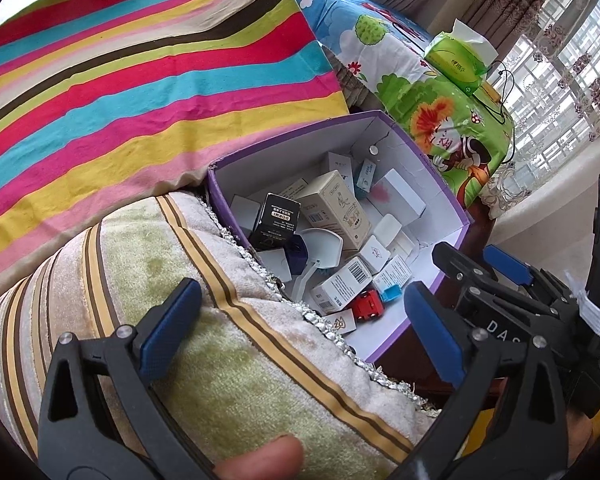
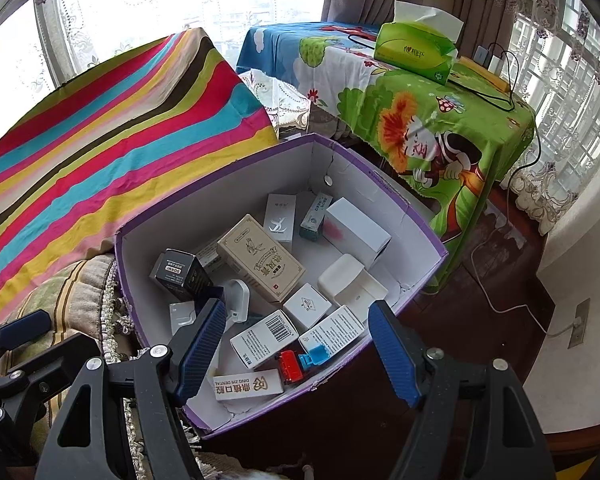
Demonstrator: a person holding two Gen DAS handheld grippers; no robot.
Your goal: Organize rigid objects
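A purple cardboard box [image 1: 300, 128] [image 2: 220, 168] with a white inside stands beside a towel-covered sofa arm [image 1: 220, 360]. It holds several small cartons, among them a black carton [image 1: 275, 220] [image 2: 182, 274], a beige carton [image 1: 334, 208] [image 2: 260, 258] and a white box [image 2: 358, 230]. A red toy car [image 1: 367, 305] [image 2: 290, 365] and a blue toy [image 2: 315, 354] lie in its near corner. My left gripper [image 1: 300, 332] hangs open over the sofa arm, nothing between its fingers. My right gripper [image 2: 298, 346] [image 1: 482, 266] stands open above the box's near corner, holding nothing.
A striped cloth [image 1: 140, 100] [image 2: 120, 140] covers the furniture behind the box. To the right is a table under a cartoon-print cloth [image 2: 420, 120] with a green tissue pack [image 1: 458, 60] [image 2: 416, 50] and cables. Dark wooden floor [image 2: 480, 300], a white cord and curtains lie beyond. A thumb [image 1: 260, 460] shows below.
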